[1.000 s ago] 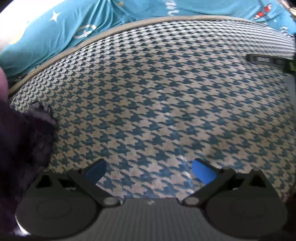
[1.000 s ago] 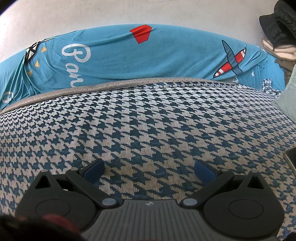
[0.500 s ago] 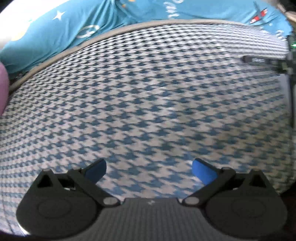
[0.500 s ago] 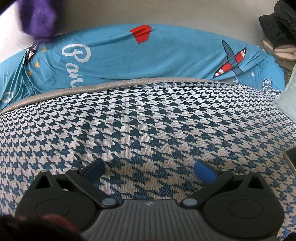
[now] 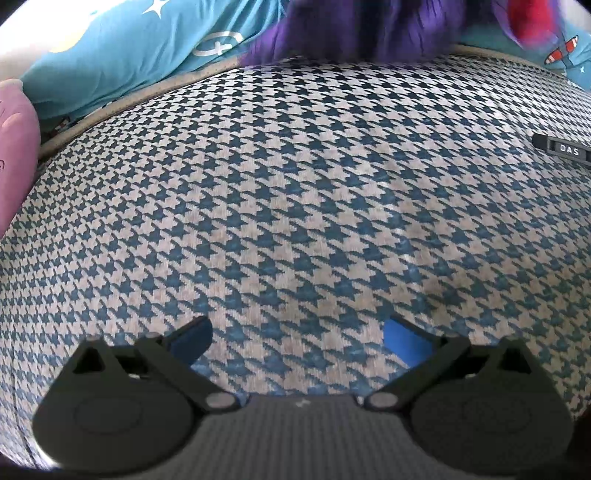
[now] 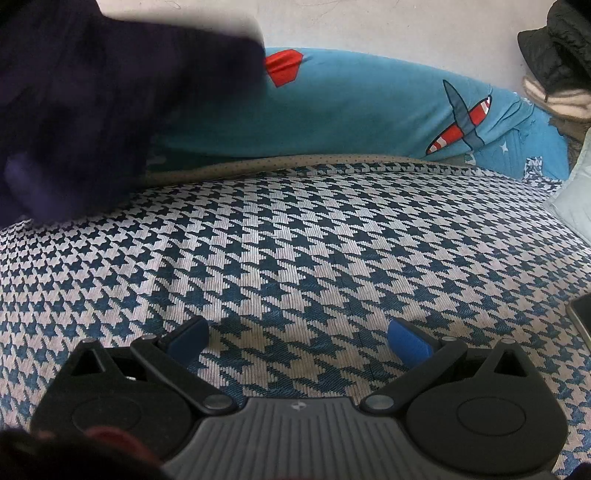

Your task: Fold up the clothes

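Along the top edge of the left wrist view a blurred purple garment (image 5: 354, 29) spreads over the houndstooth bed cover (image 5: 295, 206); my left fingers (image 5: 297, 338) gape wide, empty. Upper left of the right wrist view, that garment (image 6: 103, 107) looms dark; my right fingers (image 6: 299, 341) spread wide, holding nothing.

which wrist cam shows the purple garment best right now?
Right wrist: the purple garment fills the upper left, blurred, its lower edge over the houndstooth cover. Left wrist catches only a blurred strip of it along the top edge.
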Demonstrator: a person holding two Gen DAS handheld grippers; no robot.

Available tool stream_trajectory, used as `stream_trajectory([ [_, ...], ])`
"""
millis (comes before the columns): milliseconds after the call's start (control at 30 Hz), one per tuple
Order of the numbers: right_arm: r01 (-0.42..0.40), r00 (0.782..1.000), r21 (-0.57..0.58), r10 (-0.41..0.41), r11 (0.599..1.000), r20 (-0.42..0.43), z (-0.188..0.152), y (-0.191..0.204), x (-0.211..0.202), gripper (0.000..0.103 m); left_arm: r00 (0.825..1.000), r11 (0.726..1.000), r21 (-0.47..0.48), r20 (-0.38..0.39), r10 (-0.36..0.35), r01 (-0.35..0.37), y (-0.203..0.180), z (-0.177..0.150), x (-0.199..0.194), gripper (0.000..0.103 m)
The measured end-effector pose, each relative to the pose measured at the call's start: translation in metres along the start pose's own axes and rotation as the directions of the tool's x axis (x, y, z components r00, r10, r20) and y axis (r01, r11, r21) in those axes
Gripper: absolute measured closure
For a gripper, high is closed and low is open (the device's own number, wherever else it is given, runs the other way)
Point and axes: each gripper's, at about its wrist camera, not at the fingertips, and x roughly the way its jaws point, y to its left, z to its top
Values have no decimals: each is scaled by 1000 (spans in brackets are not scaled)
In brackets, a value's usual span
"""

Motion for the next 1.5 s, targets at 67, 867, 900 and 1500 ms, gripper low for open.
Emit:
stream_trajectory([
  [67,0,1000,0,0,1000,0,0,0,0,0,1000,1000,-16,-3,-7,7,8,1,-1,0],
  [867,0,1000,0,0,1000,-1,0,0,-1,0,995,904,-419,0,95,-87,87,34,-3,0],
  [900,0,1000,0,0,1000,-1,0,0,-1,0,995,903,-421,0,95,-87,88,34,-4,0],
  [1500,0,1000,-1,0,1000,-1,1,-1,-1,0,998,988,-143,25,-51,54,93,25,-8,0],
])
